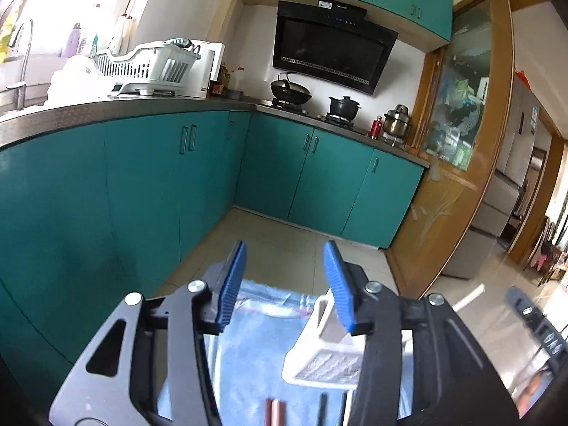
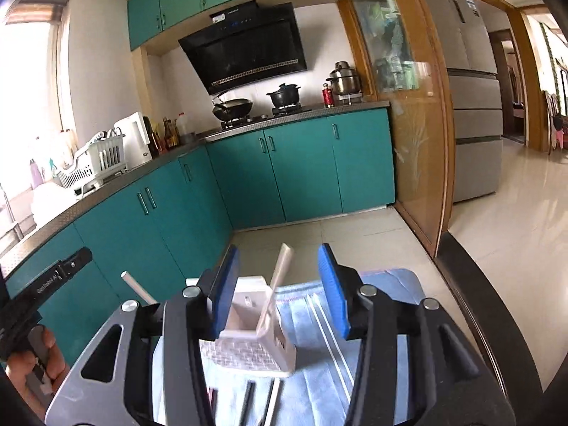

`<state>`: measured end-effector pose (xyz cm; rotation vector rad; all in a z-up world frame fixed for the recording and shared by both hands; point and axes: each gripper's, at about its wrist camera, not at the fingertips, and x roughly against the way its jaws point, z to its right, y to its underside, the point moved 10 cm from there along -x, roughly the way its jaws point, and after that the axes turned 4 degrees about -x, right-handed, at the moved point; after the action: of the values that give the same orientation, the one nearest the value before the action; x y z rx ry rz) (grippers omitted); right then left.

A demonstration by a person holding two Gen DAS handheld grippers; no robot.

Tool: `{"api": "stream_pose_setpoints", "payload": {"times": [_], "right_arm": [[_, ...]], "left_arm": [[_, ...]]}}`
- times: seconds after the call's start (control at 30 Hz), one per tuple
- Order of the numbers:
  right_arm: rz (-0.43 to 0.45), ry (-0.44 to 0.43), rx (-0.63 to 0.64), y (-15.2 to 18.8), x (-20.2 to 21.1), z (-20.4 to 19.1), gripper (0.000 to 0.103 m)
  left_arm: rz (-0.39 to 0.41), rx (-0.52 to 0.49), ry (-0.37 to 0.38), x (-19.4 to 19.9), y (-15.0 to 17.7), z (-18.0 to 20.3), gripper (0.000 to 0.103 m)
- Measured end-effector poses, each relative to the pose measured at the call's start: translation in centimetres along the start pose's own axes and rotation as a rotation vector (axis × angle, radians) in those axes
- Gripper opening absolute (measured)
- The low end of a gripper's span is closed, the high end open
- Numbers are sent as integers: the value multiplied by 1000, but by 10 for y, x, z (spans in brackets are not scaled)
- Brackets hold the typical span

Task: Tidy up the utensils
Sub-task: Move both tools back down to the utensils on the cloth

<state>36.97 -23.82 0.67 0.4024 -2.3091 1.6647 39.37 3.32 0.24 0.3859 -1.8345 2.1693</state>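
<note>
Right-wrist view showed the right gripper (image 2: 278, 293) spread wide and empty above a white utensil holder (image 2: 264, 346) that stood on a blue cloth (image 2: 383, 323) in a teal-cabineted kitchen. One white utensil (image 2: 275, 285) already leaned inside the holder, its handle tilted up between the blue pads (image 2: 333, 294). Two white chopsticks (image 2: 328, 333) lay side by side on the cloth just right of the holder, and at least two dark sticks (image 2: 246, 404) plus one pale one lay near the bottom edge, partly hidden by the gripper body. The left gripper (image 1: 287, 284) was likewise released and held nothing; from its camera a reddish-brown pair (image 1: 275, 412) and dark sticks showed on the cloth beside the same holder (image 1: 321, 358). The holder looked light and narrow, so a gripper descending carelessly could likely knock it over or catch the leaning utensil's raised handle. Thin chopsticks lying flat on soft cloth might also slip from the pads or drag the fabric up with them. One holder, one cloth, two open grippers were counted.
</note>
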Motion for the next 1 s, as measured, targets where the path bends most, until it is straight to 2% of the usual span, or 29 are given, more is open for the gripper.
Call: {"api": "stream_pose_setpoints", "payload": {"times": [0.07,0.13,0.23,0.33,0.4,0.47,0.6,0.9,1.0], "right_arm": [[-3,-2,-23,13,21,14,45],[-41,18,-37,39,33,29,45],[-227,53,-4,110,19,44,45],[-461,56,34,202,-16,43,45],[-541,24,41,233,-28,30,44],[-577,-1,61,250,-37,16,43],[-636,13,111,274,-48,4,42],[-640,45,191,273,-52,-3,42],[-630,106,233,270,-55,-1,42]], "left_arm": [[-12,-41,-24,14,17,-9,58],[-87,-103,-38,20,53,-16,62],[-238,-154,-11,18,122,-20,62],[-436,-203,48,11,205,-17,58],[-518,-221,82,11,240,-14,53],[-550,-234,88,13,257,-14,52],[-590,-265,126,17,275,-7,52],[-621,-295,123,10,284,2,52],[-623,-290,123,8,283,3,52]]}}
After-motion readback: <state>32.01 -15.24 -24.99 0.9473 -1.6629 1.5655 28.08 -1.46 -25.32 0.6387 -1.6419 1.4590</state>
